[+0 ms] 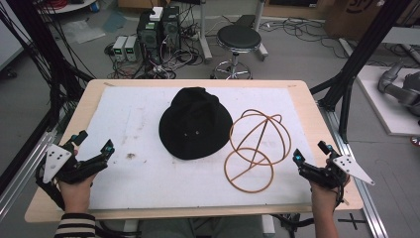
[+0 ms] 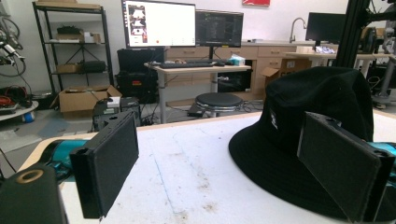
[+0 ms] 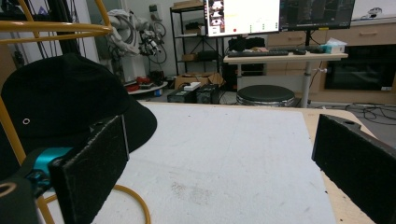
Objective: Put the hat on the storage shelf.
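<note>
- Black fabric bucket hat [image 1: 195,124] sits right of my left claw [image 1: 93,147], left of my right claw [image 1: 310,157]; both gape empty.
- Orange wire hat stand [image 1: 256,148] lies tipped just beside the hat, nearer my right claw.
- Risk: pinching only the soft brim lets it fold and slip; nudging the stand could roll it.

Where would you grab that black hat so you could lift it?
Probably the brim of the black hat: it lies flat and thin all round the domed crown, so open jaws can pinch it. The left gripper, open, could come in low from the left edge; the wire stand crowds the right.
</note>
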